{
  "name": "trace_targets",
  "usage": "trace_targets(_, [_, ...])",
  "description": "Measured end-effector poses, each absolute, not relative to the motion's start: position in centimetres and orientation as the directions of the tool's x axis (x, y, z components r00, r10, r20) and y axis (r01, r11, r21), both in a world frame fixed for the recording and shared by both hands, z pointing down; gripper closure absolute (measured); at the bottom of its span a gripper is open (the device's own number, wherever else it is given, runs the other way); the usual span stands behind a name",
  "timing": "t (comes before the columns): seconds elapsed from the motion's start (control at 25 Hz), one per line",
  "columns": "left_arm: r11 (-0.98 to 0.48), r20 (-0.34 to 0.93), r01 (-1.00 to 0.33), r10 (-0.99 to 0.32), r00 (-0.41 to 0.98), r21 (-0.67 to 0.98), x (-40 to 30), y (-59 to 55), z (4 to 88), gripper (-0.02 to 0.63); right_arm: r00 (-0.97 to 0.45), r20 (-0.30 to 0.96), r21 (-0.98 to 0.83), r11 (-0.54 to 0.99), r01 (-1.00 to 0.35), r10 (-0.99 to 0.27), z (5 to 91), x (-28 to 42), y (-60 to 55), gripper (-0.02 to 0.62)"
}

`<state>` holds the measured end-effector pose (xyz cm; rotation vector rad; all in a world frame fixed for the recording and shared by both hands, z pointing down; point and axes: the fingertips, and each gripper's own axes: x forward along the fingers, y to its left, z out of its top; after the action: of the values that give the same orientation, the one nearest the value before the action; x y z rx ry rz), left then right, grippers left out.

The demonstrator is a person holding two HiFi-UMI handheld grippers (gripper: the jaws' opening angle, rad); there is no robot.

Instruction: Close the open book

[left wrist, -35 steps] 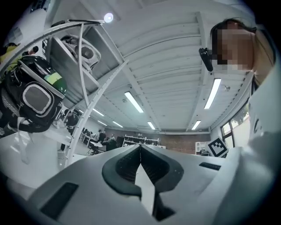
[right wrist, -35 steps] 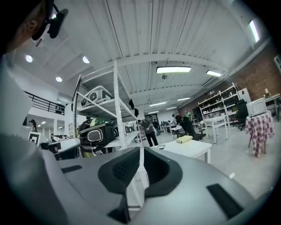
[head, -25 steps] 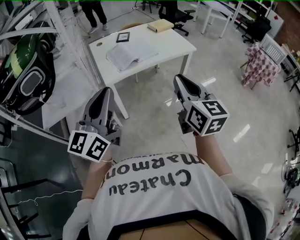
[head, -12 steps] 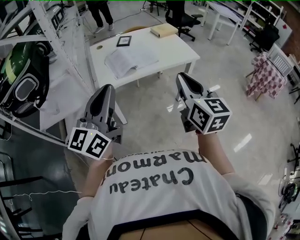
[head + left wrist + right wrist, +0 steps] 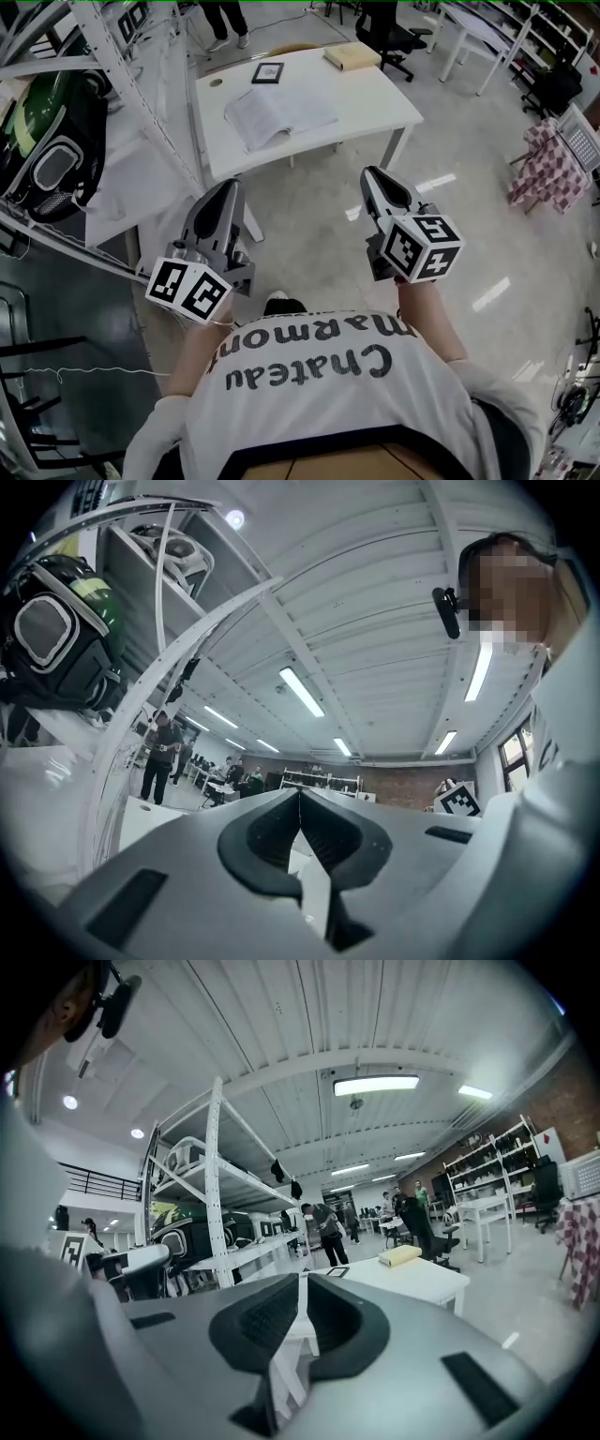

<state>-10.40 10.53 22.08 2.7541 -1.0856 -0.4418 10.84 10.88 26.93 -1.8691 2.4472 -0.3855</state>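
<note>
A: What has changed?

B: The table [image 5: 375, 94] sits closer in our head view than a second ago. We are approaching; nothing is touched yet.

A: And the book [image 5: 281, 114]?

B: It lies open near the table's front edge, spread running left to right, spine roughly toward us. Our left gripper [image 5: 228, 186] and right gripper [image 5: 375, 176] are pressed together, empty.

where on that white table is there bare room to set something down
The widest bare patch of the white table is its right half, between the open book and the right edge, nearer than the tan closed book. A narrower strip runs along the near edge. The far edge is busier, with a small black frame and that tan closed book.
</note>
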Motion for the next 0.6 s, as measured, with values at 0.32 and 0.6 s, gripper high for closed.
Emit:
trace_targets(0.32, [-0.728,-0.186,-0.62,-0.679,0.71,0.293,-10.7,4.8,24.5,0.581,-0.271,0.17,-0.228,0.23,-0.946,-0.947,28.5,9.6,6.2,0.549])
trace_targets(0.6, [-0.747,-0.161,-0.596,-0.654,0.739,0.297,-10.6,-2.5,24.9,0.582,-0.3,0.178,-0.268,0.247,-0.931,-0.937,28.7,7.6,-1.1,0.549])
